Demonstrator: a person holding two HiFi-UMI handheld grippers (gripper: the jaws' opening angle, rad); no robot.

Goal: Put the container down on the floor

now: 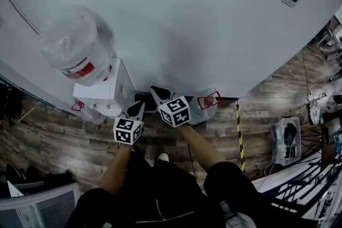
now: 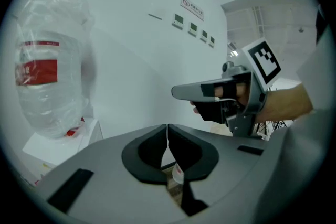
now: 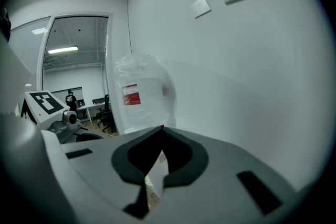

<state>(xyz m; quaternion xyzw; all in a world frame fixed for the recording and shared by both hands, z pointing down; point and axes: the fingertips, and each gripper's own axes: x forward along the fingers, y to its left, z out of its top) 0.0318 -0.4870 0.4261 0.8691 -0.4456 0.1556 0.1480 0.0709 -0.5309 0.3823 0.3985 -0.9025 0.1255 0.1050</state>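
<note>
Claws are both clenched and empty: left claw (image 2: 168, 134), right claw (image 3: 161, 132). Clear plastic container with red handle (image 1: 205, 104) sits on wood-plank floor (image 1: 64, 141) beside white wall (image 1: 187, 34).

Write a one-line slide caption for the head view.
Shut and empty, the left gripper and right gripper point toward a plastic-wrapped water bottle atop a white stand.

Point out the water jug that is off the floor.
The big clear jug with the red label, standing atop the white stand at left. The red-handled jug sits down on the floor.
</note>
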